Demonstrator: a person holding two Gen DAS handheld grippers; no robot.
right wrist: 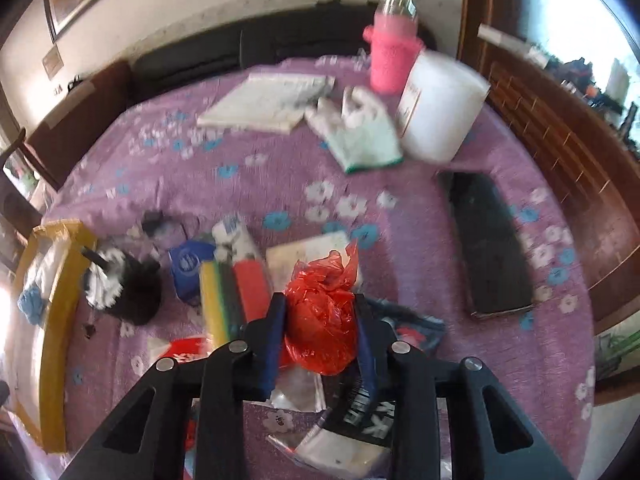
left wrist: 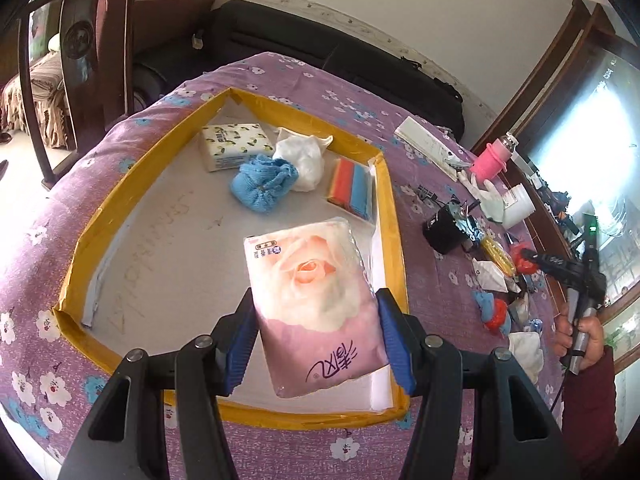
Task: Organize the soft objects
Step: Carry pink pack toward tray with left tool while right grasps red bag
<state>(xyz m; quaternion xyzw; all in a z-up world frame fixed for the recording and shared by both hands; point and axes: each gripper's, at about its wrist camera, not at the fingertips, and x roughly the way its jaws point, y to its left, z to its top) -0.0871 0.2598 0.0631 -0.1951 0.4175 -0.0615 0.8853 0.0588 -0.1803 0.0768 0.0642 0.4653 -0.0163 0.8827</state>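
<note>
My left gripper (left wrist: 316,300) is shut on a pink tissue pack with a rose print (left wrist: 312,256) and holds it over the shallow white tray with a yellow taped rim (left wrist: 120,184). In the tray lie a lemon-print tissue pack (left wrist: 232,146), a blue knitted bundle (left wrist: 264,186), a white plastic bag (left wrist: 304,158) and a stack of coloured sponges (left wrist: 354,192). My right gripper (right wrist: 320,308) has its blue pads pressed on a crumpled red plastic bag (right wrist: 324,320) among the clutter on the purple flowered cloth.
Near the right gripper lie a yellow-green-red sponge stack (right wrist: 232,296), a blue packet (right wrist: 188,268), a black cup (right wrist: 128,284) and a black flat device (right wrist: 488,244). Farther back are a white glove (right wrist: 360,132), a white jar (right wrist: 440,108) and a pink bottle (right wrist: 390,60). A hand (left wrist: 580,332) holds the right gripper.
</note>
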